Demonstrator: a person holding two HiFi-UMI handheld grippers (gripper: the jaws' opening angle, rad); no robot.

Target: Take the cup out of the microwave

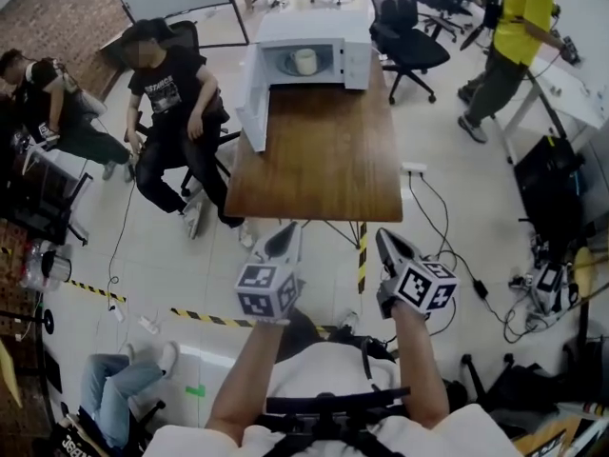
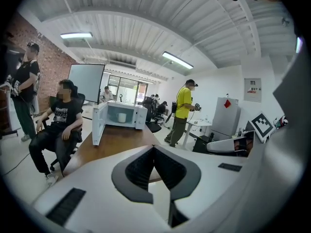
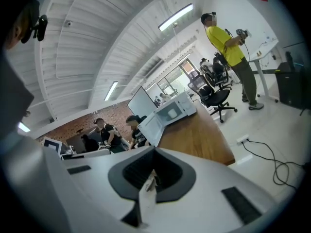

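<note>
The white microwave (image 1: 309, 60) stands at the far end of the wooden table (image 1: 314, 155), its door swung open to the left. A white cup (image 1: 304, 61) sits inside on the turntable. Both grippers hover over the floor just short of the table's near edge, pointing at the microwave. My left gripper (image 1: 285, 236) is shut and empty, and so is my right gripper (image 1: 383, 239). The left gripper view shows the shut left gripper (image 2: 154, 147), with the microwave (image 2: 120, 114) and cup (image 2: 122, 117) far ahead. In the right gripper view the shut right gripper (image 3: 154, 148) points toward the microwave (image 3: 172, 109).
A person in black (image 1: 169, 112) sits on a chair close to the table's left side. A person in yellow (image 1: 519, 36) stands at the back right. An office chair (image 1: 409, 41) is right of the microwave. A power strip (image 1: 414, 168) and cables lie on the floor at right.
</note>
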